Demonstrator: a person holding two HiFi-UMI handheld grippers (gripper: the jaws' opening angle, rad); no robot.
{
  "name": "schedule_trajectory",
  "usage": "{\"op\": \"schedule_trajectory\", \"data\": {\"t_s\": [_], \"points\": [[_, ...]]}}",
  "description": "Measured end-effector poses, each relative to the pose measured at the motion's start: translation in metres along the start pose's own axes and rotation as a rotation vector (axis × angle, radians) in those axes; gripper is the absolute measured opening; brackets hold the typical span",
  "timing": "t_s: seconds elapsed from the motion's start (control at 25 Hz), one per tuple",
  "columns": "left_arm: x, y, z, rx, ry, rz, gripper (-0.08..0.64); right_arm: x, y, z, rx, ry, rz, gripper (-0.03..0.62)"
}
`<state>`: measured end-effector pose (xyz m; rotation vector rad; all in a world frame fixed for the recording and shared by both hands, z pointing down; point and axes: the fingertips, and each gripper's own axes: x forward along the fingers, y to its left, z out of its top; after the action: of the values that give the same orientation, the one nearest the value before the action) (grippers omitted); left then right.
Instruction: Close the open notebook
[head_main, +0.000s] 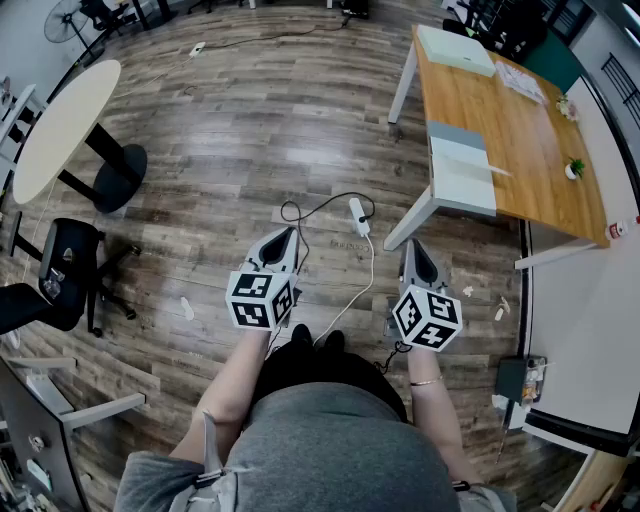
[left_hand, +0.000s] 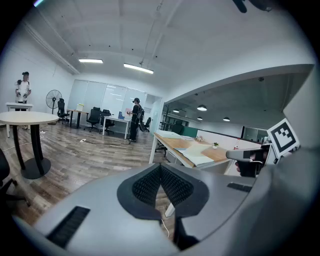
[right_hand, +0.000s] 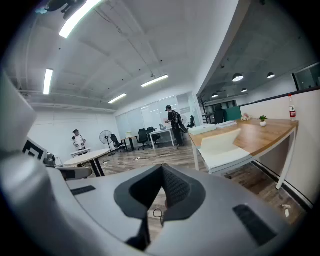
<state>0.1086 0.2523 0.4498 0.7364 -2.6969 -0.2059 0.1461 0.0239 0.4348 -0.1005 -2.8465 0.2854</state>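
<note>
Left gripper view shows my left gripper (left_hand: 160, 168) clenched, its jaws pressed together with nothing caught between them. Right gripper view tells the same of my right gripper (right_hand: 161, 171): jaws closed on themselves, empty. Neither one touches anything.

From the head view I hold the two side by side in front of my waist, a little apart from each other, both noses pointing forward and slightly down over the wooden floor (head_main: 220, 130). My forearms are bent and reach out from close to my sides.

On the floor just ahead, between the two grippers, lie a white power strip (head_main: 358, 215) and its cable (head_main: 366, 280).

Beyond my right gripper and off to its right stands the wooden table (head_main: 530, 130). The open notebook (head_main: 462, 170) lies on its near end, well apart from both grippers; in the right gripper view one leaf looks raised at a slant above the other. A small potted plant (head_main: 575, 168) sits further along that table. A round table (head_main: 60, 125) stands far off to my left.
</note>
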Motion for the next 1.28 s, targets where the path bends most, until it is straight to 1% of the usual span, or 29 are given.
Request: {"op": "schedule_trajectory", "data": {"t_s": [0.28,0.4,0.48,0.72,0.8,0.84,1.04,1.12,1.28], "points": [[0.004,-0.014,0.002,0.005,-0.012,-0.003,0.023,-0.004,-0.004,0.000,-0.020,0.010,0.023,0.002],[0.006,-0.017,0.006,0.011,-0.031,0.006,0.025,-0.003,-0.006,0.003,-0.033,-0.004,0.039,0.003],[0.008,-0.017,0.008,0.017,-0.040,0.010,0.026,-0.003,-0.008,0.006,-0.025,-0.020,0.044,0.003],[0.009,-0.019,0.008,0.029,-0.041,0.017,0.031,-0.001,-0.019,0.012,0.002,-0.052,0.018,0.004],[0.010,-0.019,0.009,0.024,-0.045,0.025,0.070,0.002,-0.021,0.014,0.002,-0.050,0.026,0.061],[0.011,-0.018,0.009,0.020,-0.045,0.028,0.096,0.003,-0.023,0.015,0.001,-0.048,0.029,0.070],[0.021,-0.014,0.010,0.017,-0.038,0.037,0.149,0.012,-0.031,0.015,0.013,-0.034,0.031,0.131],[0.030,-0.011,0.013,0.018,-0.045,0.038,0.158,0.018,-0.035,0.017,0.020,-0.034,0.030,0.147],[0.054,-0.002,0.021,0.020,-0.049,0.030,0.161,0.039,-0.040,0.023,0.015,-0.034,0.026,0.155]]}}
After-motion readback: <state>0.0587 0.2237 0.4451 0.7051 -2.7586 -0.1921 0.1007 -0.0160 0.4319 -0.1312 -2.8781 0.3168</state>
